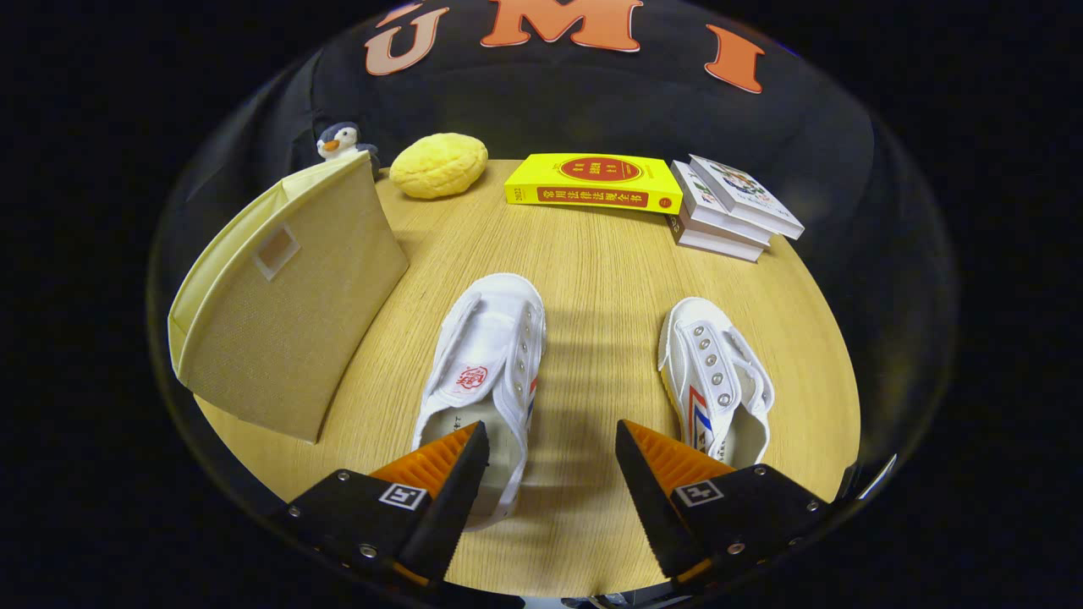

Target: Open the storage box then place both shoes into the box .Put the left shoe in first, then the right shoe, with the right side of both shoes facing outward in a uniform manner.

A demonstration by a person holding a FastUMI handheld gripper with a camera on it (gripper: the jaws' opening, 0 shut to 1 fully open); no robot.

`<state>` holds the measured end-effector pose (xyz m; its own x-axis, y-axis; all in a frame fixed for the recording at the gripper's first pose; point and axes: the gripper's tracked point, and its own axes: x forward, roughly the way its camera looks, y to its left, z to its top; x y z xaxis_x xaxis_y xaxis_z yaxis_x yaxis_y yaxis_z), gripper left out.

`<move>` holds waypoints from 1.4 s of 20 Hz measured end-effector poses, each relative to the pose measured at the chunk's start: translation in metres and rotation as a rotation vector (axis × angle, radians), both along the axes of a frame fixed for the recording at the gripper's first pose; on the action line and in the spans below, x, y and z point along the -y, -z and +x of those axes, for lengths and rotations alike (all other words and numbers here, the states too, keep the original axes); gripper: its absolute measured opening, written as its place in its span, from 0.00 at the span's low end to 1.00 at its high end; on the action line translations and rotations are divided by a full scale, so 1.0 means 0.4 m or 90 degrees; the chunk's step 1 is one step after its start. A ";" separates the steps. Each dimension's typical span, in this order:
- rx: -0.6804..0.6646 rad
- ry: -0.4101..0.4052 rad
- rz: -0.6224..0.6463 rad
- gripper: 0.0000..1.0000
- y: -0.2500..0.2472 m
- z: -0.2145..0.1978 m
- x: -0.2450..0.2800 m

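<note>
Two white canvas shoes lie on the wooden table (592, 271), toes pointing away. The left one (486, 364) has a red mark on its tongue, and its heel reaches under my left finger. The right one (717, 381) has red and blue stripes on its side and lies just ahead of my right finger. My gripper (552, 461) is open above the bare table between the shoes, holding nothing. A beige fabric storage box (288, 313) stands to the left of the shoes, its lid down.
At the table's far edge sit a yellow bun-shaped cushion (438, 165), a yellow book (594, 182) and a stack of white books (732, 207). A small penguin toy (340, 140) peeks out behind the box.
</note>
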<state>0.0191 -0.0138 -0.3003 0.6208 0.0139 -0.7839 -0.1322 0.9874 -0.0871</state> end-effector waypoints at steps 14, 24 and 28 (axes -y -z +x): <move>0.034 0.024 0.086 0.01 0.051 0.068 -0.065; 0.105 0.094 0.153 0.00 -0.065 0.055 -0.094; 0.137 0.122 0.162 0.00 -0.154 0.050 -0.117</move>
